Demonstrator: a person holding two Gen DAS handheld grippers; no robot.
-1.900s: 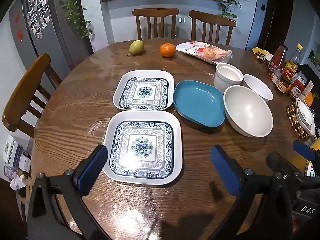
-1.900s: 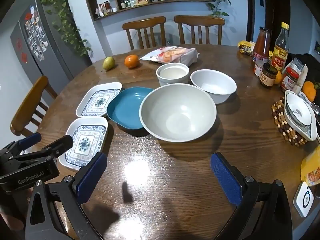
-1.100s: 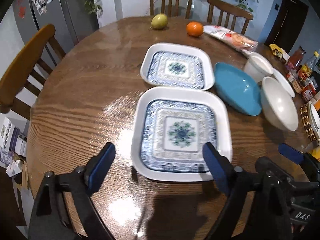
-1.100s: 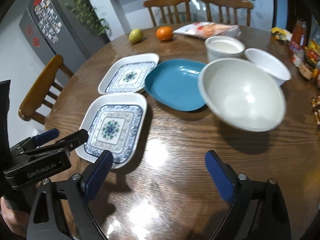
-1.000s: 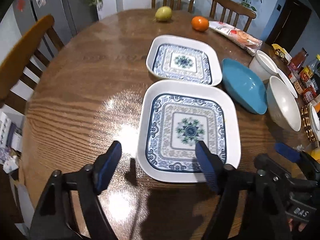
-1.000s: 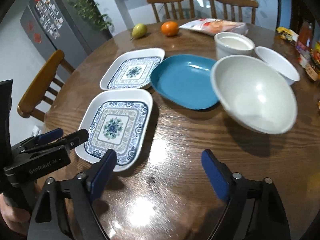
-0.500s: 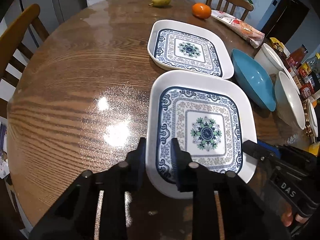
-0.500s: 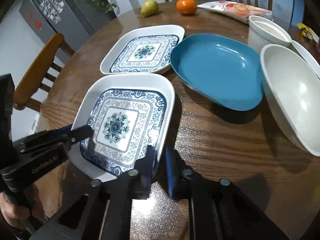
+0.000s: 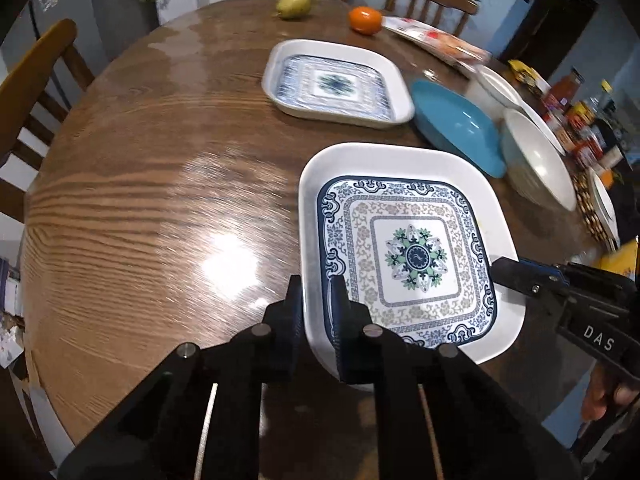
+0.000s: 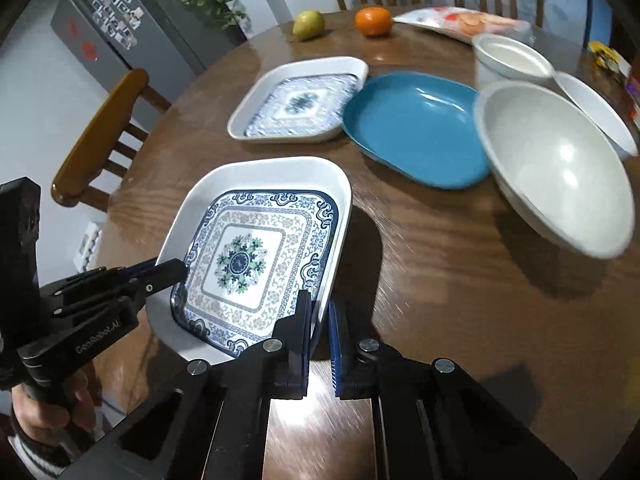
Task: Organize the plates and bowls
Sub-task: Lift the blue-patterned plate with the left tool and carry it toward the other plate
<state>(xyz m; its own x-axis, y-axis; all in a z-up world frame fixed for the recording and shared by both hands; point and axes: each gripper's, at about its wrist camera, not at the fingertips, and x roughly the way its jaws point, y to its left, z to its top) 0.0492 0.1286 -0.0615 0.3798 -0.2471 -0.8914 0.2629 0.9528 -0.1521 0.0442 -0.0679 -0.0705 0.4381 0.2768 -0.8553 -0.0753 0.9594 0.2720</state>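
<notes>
Round wooden table (image 9: 132, 184), wooden chairs (image 10: 100, 140), grey fridge (image 10: 120, 28), blue walls.

A square white plate (image 9: 412, 256) with blue patterning sits tilted, its rim clamped on two sides; a matching plate (image 9: 336, 84), blue dish (image 10: 416, 128) and white bowls (image 10: 556, 168) lie beyond.

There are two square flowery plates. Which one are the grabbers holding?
The near patterned plate, the one closest to the camera. The left gripper and right gripper pinch its opposite rims. The far patterned plate sits untouched beside the blue dish.
</notes>
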